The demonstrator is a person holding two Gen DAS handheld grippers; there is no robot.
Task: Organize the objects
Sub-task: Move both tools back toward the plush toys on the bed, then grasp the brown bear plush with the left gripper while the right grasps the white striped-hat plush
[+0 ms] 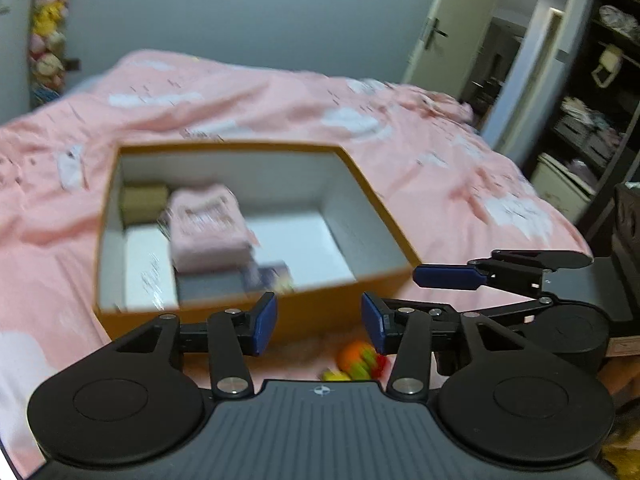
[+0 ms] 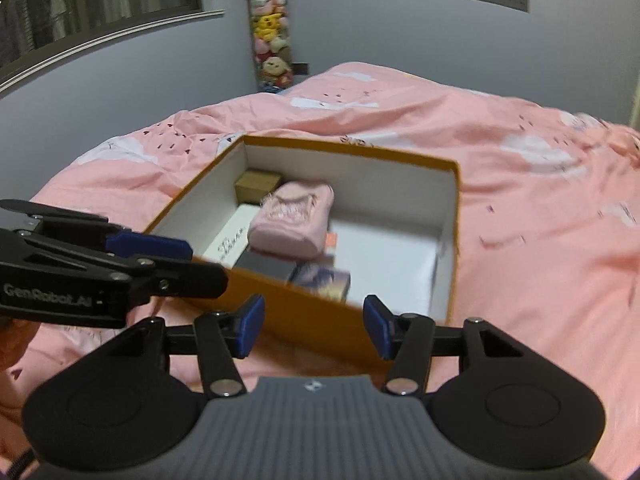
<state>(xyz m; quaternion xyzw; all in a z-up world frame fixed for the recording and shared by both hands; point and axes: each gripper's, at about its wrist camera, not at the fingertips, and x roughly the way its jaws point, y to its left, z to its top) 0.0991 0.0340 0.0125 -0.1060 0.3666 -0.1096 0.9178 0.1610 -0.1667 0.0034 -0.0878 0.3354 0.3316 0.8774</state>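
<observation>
Both ribbed black grippers, left gripper (image 1: 319, 322) and right gripper (image 2: 314, 332), apart, empty, before rectangular orange cardboard box (image 2: 312, 312) with perhaps-knitted pink bundle (image 2: 292, 222).

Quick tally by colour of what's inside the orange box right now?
Inside the orange box, as far as blur allows:
Pink: 1, soft bundle
Tan: 1, small carton
White: 1, flat box
Dark grey: 1, box
Purple-printed: 1, small box
Total: 5
</observation>
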